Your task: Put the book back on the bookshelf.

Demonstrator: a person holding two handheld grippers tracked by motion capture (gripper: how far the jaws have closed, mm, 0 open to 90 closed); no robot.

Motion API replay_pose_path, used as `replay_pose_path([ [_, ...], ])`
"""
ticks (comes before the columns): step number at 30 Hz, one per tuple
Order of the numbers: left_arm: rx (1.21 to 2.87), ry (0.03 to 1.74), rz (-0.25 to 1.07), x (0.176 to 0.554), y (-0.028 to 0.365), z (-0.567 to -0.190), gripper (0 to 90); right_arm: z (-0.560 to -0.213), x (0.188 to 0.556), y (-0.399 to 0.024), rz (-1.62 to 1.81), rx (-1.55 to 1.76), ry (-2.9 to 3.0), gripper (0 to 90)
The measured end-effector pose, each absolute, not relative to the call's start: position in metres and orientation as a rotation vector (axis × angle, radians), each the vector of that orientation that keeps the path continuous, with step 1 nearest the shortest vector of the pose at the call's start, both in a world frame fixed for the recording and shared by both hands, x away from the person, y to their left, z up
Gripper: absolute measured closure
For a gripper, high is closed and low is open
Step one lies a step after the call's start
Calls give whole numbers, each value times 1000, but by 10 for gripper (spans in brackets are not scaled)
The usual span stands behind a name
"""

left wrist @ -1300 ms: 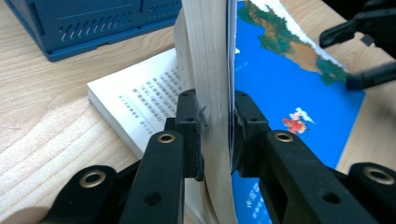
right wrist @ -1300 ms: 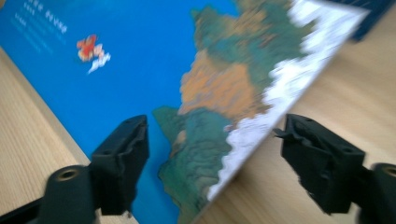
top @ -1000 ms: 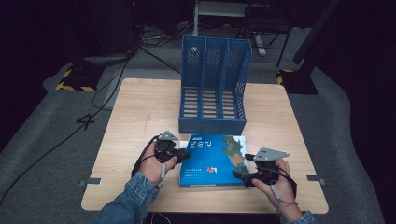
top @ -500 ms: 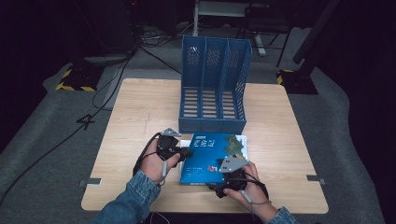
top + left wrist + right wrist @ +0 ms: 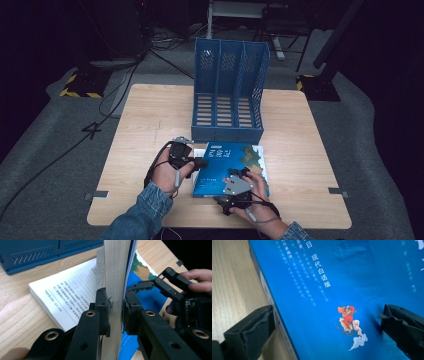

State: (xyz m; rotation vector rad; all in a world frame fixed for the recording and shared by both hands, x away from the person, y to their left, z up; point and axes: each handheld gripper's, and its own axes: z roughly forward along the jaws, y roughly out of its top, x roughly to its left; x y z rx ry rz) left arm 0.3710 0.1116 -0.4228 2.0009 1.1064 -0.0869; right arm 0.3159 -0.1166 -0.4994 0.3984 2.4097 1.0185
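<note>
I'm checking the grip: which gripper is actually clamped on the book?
The left gripper: its jaws pinch the book's lifted pages, while the right gripper stands open over the cover.

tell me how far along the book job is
Early stage. Done: the left gripper is clamped on a lifted wad of the book's pages and cover. In hand: the right gripper, jaws just opened wide, sits over the blue cover. Likely left: nothing is yet in the blue file rack.
</note>
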Motion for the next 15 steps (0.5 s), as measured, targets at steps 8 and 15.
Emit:
replay_pose_path([
  [8,1972,1155,-47,368,111,-434,765,-508,317,-109,1058,332,2391,0],
  [15,1862,1184,-41,361,117,-448,748,-508,317,-101,1067,320,2391,0],
])
